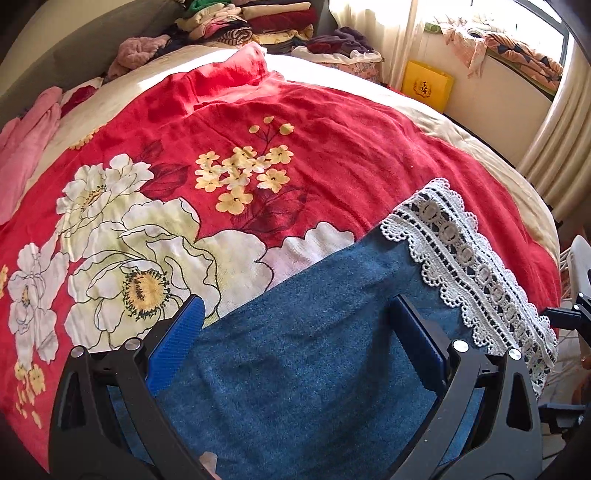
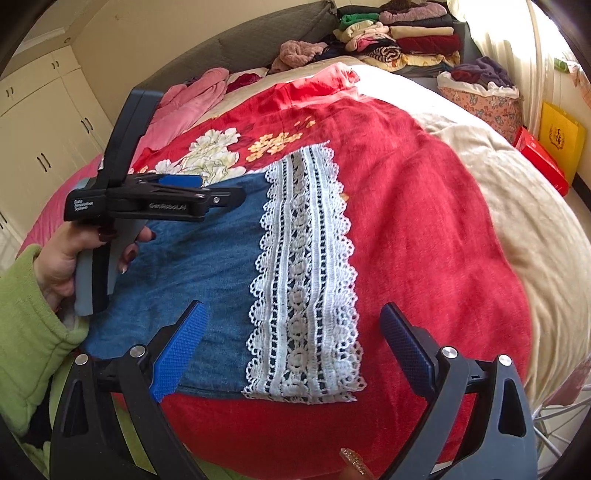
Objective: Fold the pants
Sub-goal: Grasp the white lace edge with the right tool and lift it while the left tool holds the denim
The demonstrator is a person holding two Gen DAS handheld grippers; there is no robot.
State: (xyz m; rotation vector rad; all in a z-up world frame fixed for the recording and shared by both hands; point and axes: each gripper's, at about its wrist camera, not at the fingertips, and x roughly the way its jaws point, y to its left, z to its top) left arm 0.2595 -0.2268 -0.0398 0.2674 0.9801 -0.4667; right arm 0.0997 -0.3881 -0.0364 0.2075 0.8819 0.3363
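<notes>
The denim pants (image 2: 199, 273) lie folded flat on a red floral blanket (image 2: 424, 229) spread over the bed (image 2: 535, 229), their white lace hem (image 2: 306, 273) running along the right edge of the fold. The left gripper (image 1: 295, 317) hovers just above the blue cloth, its jaws spread wide and holding nothing. The right gripper (image 2: 291, 325) hangs over the near edge of the pants, its jaws also wide apart and empty. A hand (image 2: 66, 262) in a green sleeve (image 2: 29, 332) holds the left gripper's handle. Stacked folded clothes (image 2: 406, 33) sit at the head of the bed.
</notes>
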